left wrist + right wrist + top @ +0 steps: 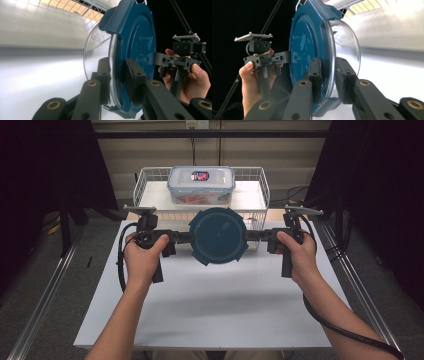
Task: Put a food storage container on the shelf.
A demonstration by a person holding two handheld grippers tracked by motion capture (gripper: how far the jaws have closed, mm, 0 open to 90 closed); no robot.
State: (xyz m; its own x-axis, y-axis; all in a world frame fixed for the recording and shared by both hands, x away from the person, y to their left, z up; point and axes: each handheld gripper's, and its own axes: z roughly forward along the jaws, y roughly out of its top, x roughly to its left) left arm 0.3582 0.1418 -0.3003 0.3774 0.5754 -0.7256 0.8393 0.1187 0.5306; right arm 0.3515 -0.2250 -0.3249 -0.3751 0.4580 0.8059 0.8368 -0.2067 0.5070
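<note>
Blue round lid (pixel 218 236) with lobed tabs at its rim sits on a clear glass bowl (pixel 88 53), the pair held up over the white tabletop (pixel 210 305) between the two hand-held grippers, just in front of the white wire basket (pixel 145 182). Left hand-held gripper (pixel 186 237) comes in from the lid's left edge, right hand-held gripper (pixel 251 235) from its right edge, the two roughly level and facing each other. Left gripper view: jaws nearly closed on the rim, one black pad (pixel 133 75) pressed flat on the blue lid face, the other pad on the glass side; lid and bowl stand edge-on between them. Right gripper view: same arrangement mirrored, one pad (pixel 314 75) on the blue lid, the other on the glass side, jaws drawn close on the rim with lid and bowl sandwiched between. Each gripper view also shows the opposite hand wrapped on its gripper handle beyond the lid. Left hand (pixel 143 257) and right hand (pixel 298 255) grasp the handles, forearms entering from the bottom of the high view, black cable (pixel 345 330) trailing under the right forearm. Inside the basket, a clear rectangular container (pixel 201 185) with a snap-on lid and a red-and-blue label, well behind the held lid
</note>
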